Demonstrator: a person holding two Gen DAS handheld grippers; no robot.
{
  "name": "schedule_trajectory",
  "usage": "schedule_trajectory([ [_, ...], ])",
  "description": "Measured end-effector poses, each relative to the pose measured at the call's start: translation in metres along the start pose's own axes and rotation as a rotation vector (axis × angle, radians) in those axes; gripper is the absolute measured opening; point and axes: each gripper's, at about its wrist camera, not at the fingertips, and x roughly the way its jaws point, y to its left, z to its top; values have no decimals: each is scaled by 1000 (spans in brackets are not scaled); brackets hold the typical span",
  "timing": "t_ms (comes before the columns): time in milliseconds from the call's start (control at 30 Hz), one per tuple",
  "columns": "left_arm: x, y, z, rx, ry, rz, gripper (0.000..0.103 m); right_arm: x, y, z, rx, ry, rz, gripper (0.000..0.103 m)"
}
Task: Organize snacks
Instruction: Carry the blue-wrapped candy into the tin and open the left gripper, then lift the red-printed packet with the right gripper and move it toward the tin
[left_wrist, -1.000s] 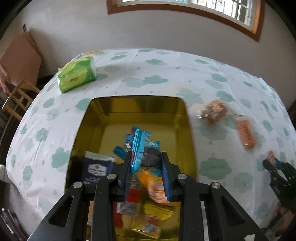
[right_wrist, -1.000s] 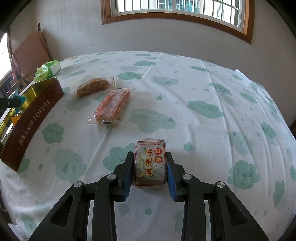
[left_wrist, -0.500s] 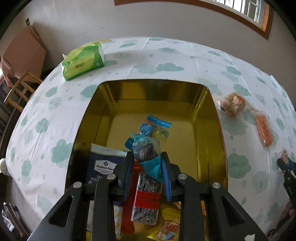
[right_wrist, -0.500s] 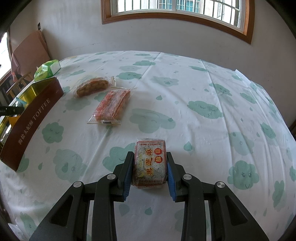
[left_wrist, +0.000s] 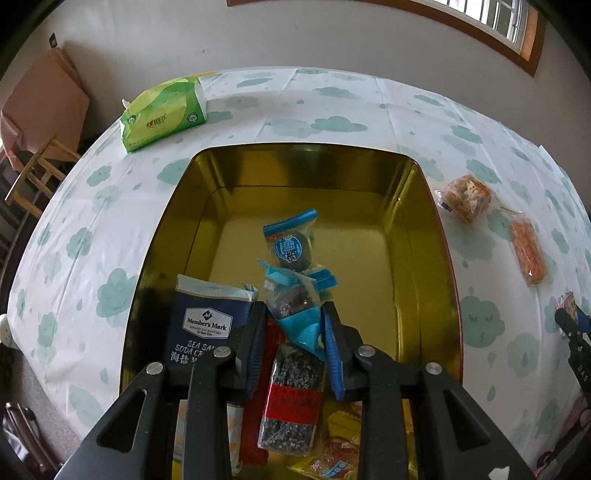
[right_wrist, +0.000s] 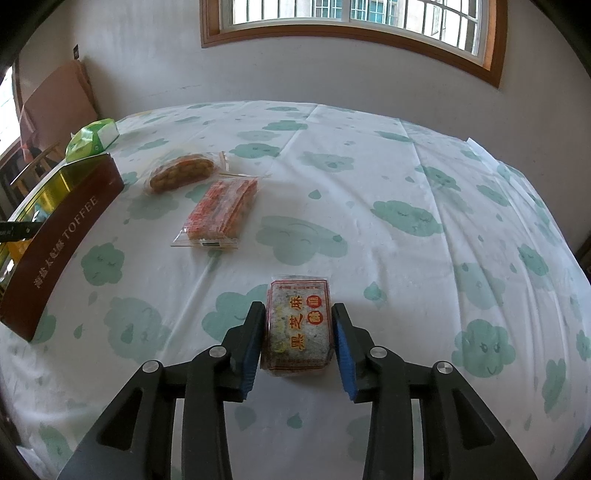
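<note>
In the left wrist view my left gripper (left_wrist: 293, 317) is shut on a blue-wrapped dark snack (left_wrist: 295, 302) and holds it inside the gold tin (left_wrist: 428, 206). A second blue-wrapped snack (left_wrist: 291, 247) lies on the tin's floor just ahead. A navy soda cracker pack (left_wrist: 203, 325), a black sesame bar (left_wrist: 291, 398) and yellow packets (left_wrist: 340, 443) lie at the near end. In the right wrist view my right gripper (right_wrist: 298, 325) is shut on a black sesame cake pack (right_wrist: 298, 325) resting on the cloud tablecloth (right_wrist: 406, 184).
An orange cracker pack (right_wrist: 221, 210) and a round pastry pack (right_wrist: 181, 171) lie on the cloth between the tin (right_wrist: 62, 236) and my right gripper. A green tissue pack (left_wrist: 162, 112) sits beyond the tin. A wooden chair (left_wrist: 33, 173) stands off the table's left.
My left gripper has moved forward and lower into the tin with the blue-wrapped snack still held. The right gripper and its pack have not moved.
</note>
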Motion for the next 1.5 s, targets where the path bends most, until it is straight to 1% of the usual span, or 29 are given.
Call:
schedule_trajectory([
  [100, -1, 0, 0, 3, -1, 0, 30, 1, -2, 1, -1, 1, -3, 39],
  [167, -2, 0, 0, 3, -4, 4, 34, 1, -4, 1, 0, 1, -5, 40],
  [367, -11, -1, -1, 7, -18, 6, 44, 2, -4, 3, -2, 2, -5, 42],
  [767, -33, 0, -5, 10, -52, -14, 45, 3, -7, 3, -3, 1, -3, 44],
  [1100, -45, 7, -16, -4, -53, -30, 46, 4, -9, 3, -3, 1, -1, 46],
  [1233, -48, 11, -21, -16, -58, -30, 50, 4, -7, 4, -4, 1, 0, 46],
  [1500, -56, 15, -32, -9, -83, -26, 50, 3, -8, 4, -3, 1, 0, 46],
])
